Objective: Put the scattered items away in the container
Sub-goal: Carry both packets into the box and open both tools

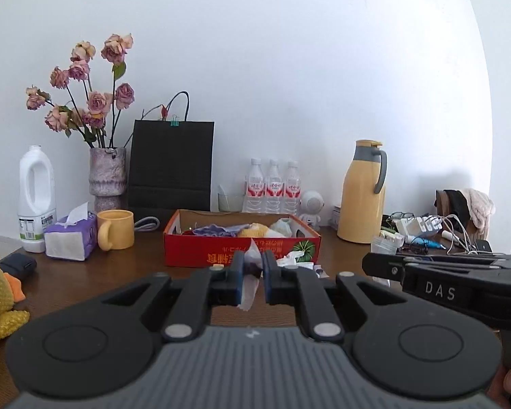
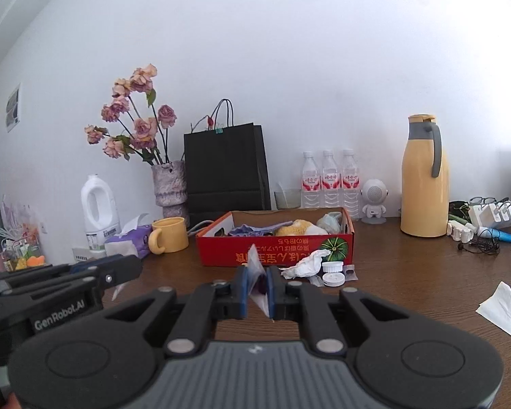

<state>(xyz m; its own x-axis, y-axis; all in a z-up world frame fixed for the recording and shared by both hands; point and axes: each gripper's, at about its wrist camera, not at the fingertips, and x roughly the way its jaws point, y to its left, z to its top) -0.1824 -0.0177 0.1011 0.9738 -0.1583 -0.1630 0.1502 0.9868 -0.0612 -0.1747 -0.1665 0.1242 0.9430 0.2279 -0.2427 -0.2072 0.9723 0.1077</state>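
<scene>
Red printed cardboard forms the open box [image 2: 274,248] on the brown wooden table [image 2: 408,272]; soft cloth items fill it. I see my left gripper [image 1: 253,272] pinching a thin white wrapper [image 1: 250,289], its contents unclear. My right gripper [image 2: 257,288] pinches a translucent plastic packet [image 2: 258,283] with something dark inside. The box lies just beyond both fingertips. Crumpled tissue [image 2: 305,266] lies against its front.

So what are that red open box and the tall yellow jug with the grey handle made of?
The red open box looks like printed cardboard: thin folded walls, brown inside. The tall yellow jug seems matte plastic or coated metal; its smooth, dull surface leaves that open.
</scene>
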